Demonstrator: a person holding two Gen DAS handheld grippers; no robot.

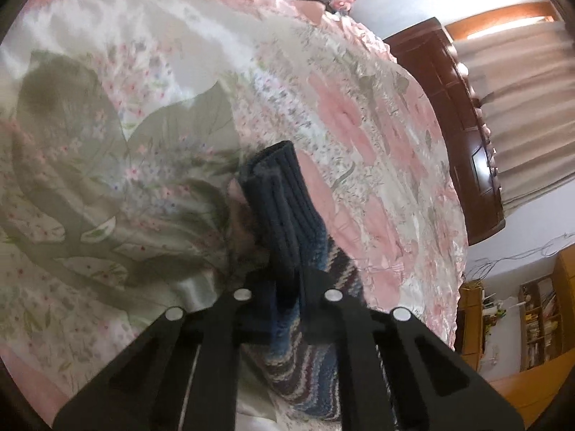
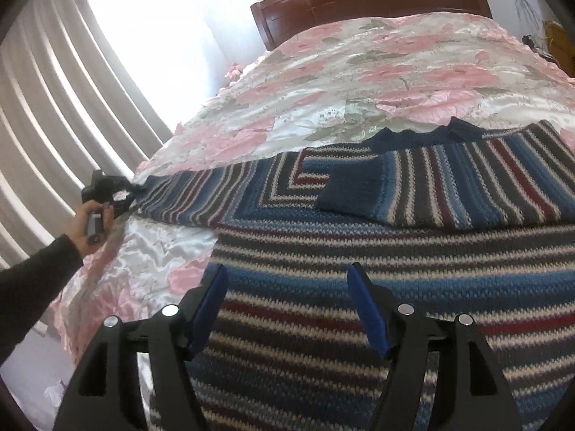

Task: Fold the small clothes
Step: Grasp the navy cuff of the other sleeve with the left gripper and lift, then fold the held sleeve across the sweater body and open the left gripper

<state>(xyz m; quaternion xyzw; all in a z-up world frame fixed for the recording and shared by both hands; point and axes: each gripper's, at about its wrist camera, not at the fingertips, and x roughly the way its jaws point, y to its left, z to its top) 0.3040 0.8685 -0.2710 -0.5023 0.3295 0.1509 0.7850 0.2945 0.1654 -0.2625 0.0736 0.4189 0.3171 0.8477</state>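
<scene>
A striped knit sweater (image 2: 323, 251) in blue, grey, white and red lies spread on the bed; its right sleeve is folded across the chest, with the dark blue cuff (image 2: 350, 188) lying on the stripes. The left sleeve (image 2: 187, 194) is stretched out to the left. My left gripper (image 1: 285, 292) is shut on that sleeve's dark blue ribbed cuff (image 1: 276, 194), lifted off the bedspread; in the right wrist view the left gripper (image 2: 122, 194) shows at the sleeve's end, held by a hand (image 2: 91, 222). My right gripper (image 2: 287, 309) hovers open over the sweater's lower body, nothing between its blue pads (image 2: 210, 305).
A floral pink and white satin bedspread (image 2: 377, 72) covers the bed, with a dark wooden headboard (image 2: 366, 0) at its far end. Pleated curtains (image 2: 54, 89) hang along the left side. Wooden shelves (image 1: 532, 327) stand beyond the bed's edge.
</scene>
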